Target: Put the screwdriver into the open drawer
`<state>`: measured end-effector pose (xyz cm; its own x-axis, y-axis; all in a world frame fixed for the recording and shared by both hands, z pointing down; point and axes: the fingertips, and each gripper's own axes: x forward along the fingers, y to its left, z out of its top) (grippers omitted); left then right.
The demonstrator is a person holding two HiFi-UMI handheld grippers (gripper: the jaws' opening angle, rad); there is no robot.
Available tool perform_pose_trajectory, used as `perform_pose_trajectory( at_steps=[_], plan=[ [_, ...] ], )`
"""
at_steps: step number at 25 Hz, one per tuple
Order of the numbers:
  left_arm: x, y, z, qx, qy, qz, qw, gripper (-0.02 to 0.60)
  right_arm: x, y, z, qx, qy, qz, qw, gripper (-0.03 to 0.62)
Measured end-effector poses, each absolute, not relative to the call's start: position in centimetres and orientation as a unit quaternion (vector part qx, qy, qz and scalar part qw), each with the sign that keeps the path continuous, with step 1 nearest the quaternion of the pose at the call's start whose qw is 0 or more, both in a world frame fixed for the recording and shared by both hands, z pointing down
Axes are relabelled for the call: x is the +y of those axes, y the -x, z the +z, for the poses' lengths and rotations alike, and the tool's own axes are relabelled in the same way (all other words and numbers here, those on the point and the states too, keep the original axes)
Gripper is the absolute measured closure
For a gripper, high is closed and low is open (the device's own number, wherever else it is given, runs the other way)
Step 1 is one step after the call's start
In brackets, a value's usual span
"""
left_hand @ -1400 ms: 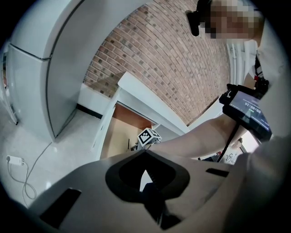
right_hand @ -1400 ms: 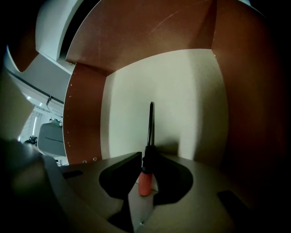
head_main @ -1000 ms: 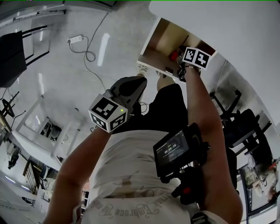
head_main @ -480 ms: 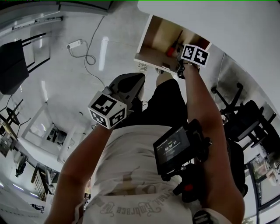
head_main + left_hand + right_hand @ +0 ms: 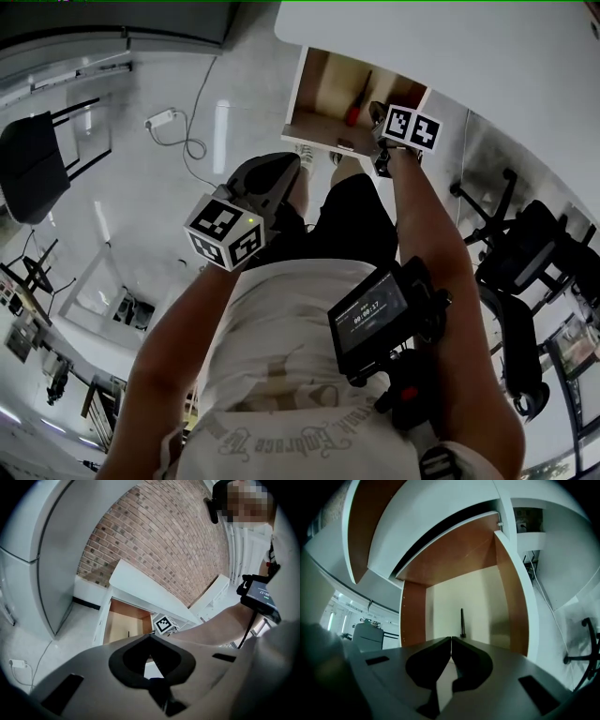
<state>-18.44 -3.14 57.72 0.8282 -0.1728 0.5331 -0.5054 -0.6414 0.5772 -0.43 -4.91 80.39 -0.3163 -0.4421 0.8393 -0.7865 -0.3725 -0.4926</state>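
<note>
The screwdriver [image 5: 354, 113], red-handled with a dark shaft [image 5: 462, 622], lies on the floor of the open wooden drawer [image 5: 317, 125] under the white desk. In the right gripper view it lies just beyond my right gripper [image 5: 451, 640]. That gripper's jaws have just been closing and now meet with nothing between them. It hangs over the drawer's front edge [image 5: 379, 120], under its marker cube. My left gripper [image 5: 286, 178] hangs lower left, away from the drawer. Its jaws [image 5: 149, 637] are shut and empty.
The white desk top [image 5: 469, 47] overhangs the drawer [image 5: 459, 592]. Black office chairs [image 5: 525, 253] stand at the right, another chair [image 5: 33, 169] at the left. A power strip with cable [image 5: 161, 89] lies on the floor. A screen device [image 5: 370, 319] hangs on the person's chest.
My right gripper has come up off the screwdriver, which stays in the drawer with its red handle now apart from the gripper. The left gripper has risen a little.
</note>
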Motion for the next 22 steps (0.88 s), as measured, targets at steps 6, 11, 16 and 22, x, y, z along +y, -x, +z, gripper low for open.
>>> perform_pose_trajectory(
  at_steps=[6,11,16,22],
  plan=[
    [-4.8,19.1,57.6,-0.181,-0.883,0.227,0.369,0.563,-5.3,0.6,79.5,-0.553,-0.565,0.594,0.146,0.569],
    [-5.9,19.3,57.1,-0.172,-0.886,0.231,0.363,0.563,-5.0,0.2,77.7,-0.552,-0.576,0.586,0.140,0.569],
    [-7.1,19.5,56.4,-0.169,-0.889,0.227,0.360,0.563,-4.8,-0.1,75.4,-0.550,-0.589,0.577,0.129,0.569],
    [-7.2,19.0,54.0,-0.168,-0.896,0.218,0.347,0.563,-3.0,-0.9,71.2,-0.559,-0.601,0.561,0.112,0.571]
  ],
)
